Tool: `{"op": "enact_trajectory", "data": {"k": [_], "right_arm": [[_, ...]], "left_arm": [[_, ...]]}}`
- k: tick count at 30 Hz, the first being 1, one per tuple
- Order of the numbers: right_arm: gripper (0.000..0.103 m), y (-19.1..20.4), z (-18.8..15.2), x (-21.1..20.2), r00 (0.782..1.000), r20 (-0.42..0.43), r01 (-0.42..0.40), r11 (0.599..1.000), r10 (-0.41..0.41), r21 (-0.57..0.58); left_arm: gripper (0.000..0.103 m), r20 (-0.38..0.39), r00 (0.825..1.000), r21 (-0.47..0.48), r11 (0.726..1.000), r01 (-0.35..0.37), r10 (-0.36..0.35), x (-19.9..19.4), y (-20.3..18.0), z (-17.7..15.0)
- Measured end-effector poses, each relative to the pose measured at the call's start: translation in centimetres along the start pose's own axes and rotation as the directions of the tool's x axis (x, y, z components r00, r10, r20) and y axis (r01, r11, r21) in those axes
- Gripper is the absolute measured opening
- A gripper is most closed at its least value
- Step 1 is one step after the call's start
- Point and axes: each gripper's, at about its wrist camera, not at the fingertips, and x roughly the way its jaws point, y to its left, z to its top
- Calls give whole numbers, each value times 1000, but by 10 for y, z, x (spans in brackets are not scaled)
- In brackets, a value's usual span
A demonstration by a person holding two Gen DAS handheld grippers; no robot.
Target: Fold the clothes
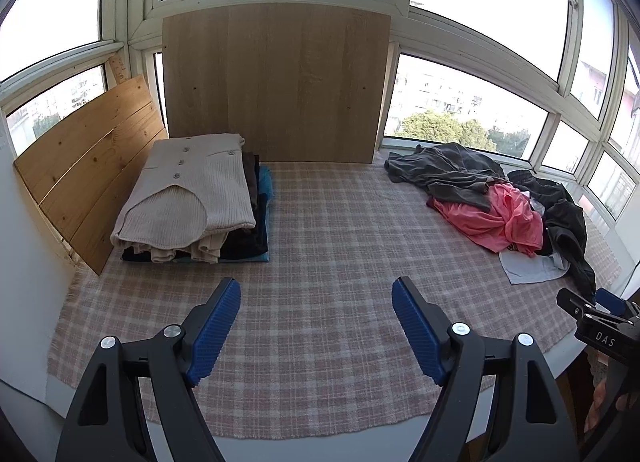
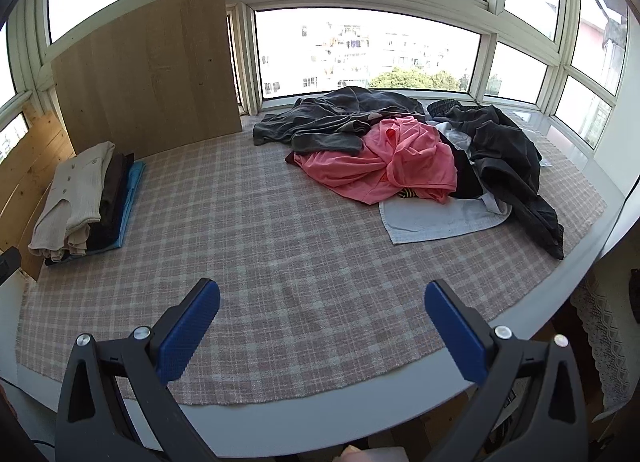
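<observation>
The jaws of the right gripper (image 2: 322,302) stand wide apart and hold nothing; they hang over the near part of the checked cloth (image 2: 280,246) that covers the tabletop. The jaws of the left gripper (image 1: 316,300) are also apart and empty, over the same bare middle of the cloth.

From the right jaws, the unfolded pile (image 2: 420,158) lies ahead and a little to the right, well apart from them. Its nearest part is a pale blue piece (image 2: 432,222), flat under the others, with its long side running across the view. On it lies a pink garment (image 2: 396,166), crumpled, and dark grey garments (image 2: 344,118) lie behind and to the right of it. From the left jaws the same pile is far to the right, so I judge the right gripper is the nearer one for the next pick.

There is no container here. The finished clothes form a folded stack (image 1: 188,198) at the far left, against a wooden board (image 1: 88,166); a cream knitted piece (image 1: 192,182) with buttons is on top, and darker pieces and a blue one lie below it.
</observation>
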Motion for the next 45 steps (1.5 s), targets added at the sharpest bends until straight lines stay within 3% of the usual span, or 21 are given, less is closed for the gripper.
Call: {"op": "enact_trajectory", "data": {"k": [11, 17, 23, 27, 33, 36, 39, 42, 45], "right_arm": [[103, -65, 42, 34, 997, 7, -72, 997, 72, -5], [103, -109, 62, 51, 993, 36, -109, 994, 109, -1], [103, -195, 90, 68, 997, 59, -54, 998, 51, 45], [103, -266, 116, 70, 996, 87, -5, 995, -4, 97], [103, -352, 168, 59, 988, 154, 3, 987, -28, 162], [103, -366, 195, 57, 984, 178, -21, 989, -5, 145], [103, -363, 211, 62, 978, 205, -65, 992, 42, 109], [103, -357, 212, 84, 980, 164, -126, 989, 111, 82], [103, -358, 205, 111, 986, 105, -137, 985, 126, 104]], "left_arm": [[77, 5, 999, -24, 998, -54, 54, 22, -72, 22], [77, -3, 999, -72, 997, -39, 38, 38, -112, 35], [77, -42, 999, -61, 998, -11, 9, 59, -149, 67], [77, 4, 1000, -57, 998, -12, 12, 63, -167, 103], [77, 29, 998, -5, 999, 53, -53, 78, -205, 170], [77, 52, 998, 33, 999, 30, -31, 87, -227, 191], [77, 36, 998, 32, 998, 58, -59, 101, -242, 190], [77, -14, 997, 34, 997, 76, -76, 123, -252, 173], [77, -78, 992, 10, 995, 101, -100, 148, -249, 154]]}}
